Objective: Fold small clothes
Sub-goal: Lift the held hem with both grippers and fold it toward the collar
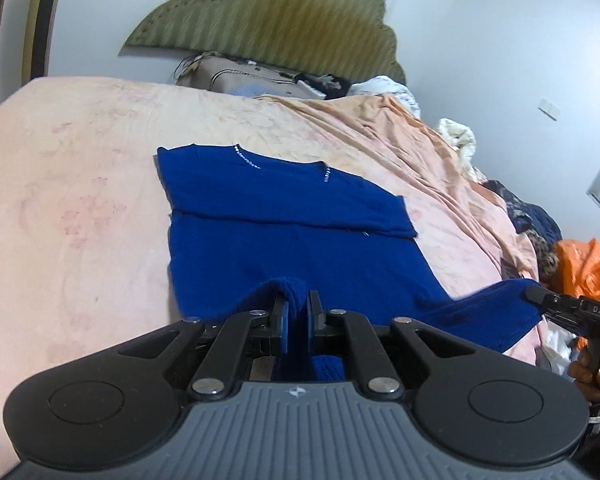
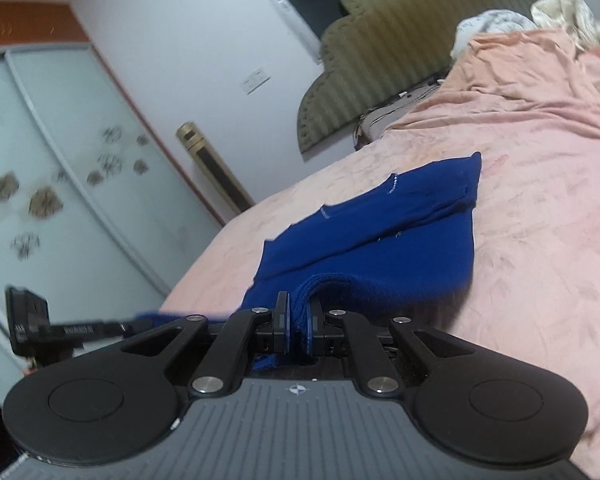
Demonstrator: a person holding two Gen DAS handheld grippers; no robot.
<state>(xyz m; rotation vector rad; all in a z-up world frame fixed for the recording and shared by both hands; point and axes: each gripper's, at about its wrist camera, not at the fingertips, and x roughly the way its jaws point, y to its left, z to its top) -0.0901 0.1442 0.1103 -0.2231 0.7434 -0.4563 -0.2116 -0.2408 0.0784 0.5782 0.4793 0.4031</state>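
While the blue top (image 1: pixel 284 220) lies flat on the bed (image 1: pixel 68 184), both grippers hold its near hem for the bottom-up fold.

Bed: pink cover, smooth under the garment, rumpled toward the right side, where other clothes are heaped. Blue top: neckline toward the headboard (image 1: pixel 268 20), sleeves already turned in across the chest, near hem lifted clear of the bed. Left gripper (image 1: pixel 296 312): closed to a narrow gap, a bunched fold of hem pinched between the fingers. Right gripper (image 2: pixel 298 318): likewise closed on the hem at the other corner. Judgement: the lengthwise fold is in hand. The next move calls for both grippers to carry the hem level toward the neckline, keeping the edge taut and square before release.
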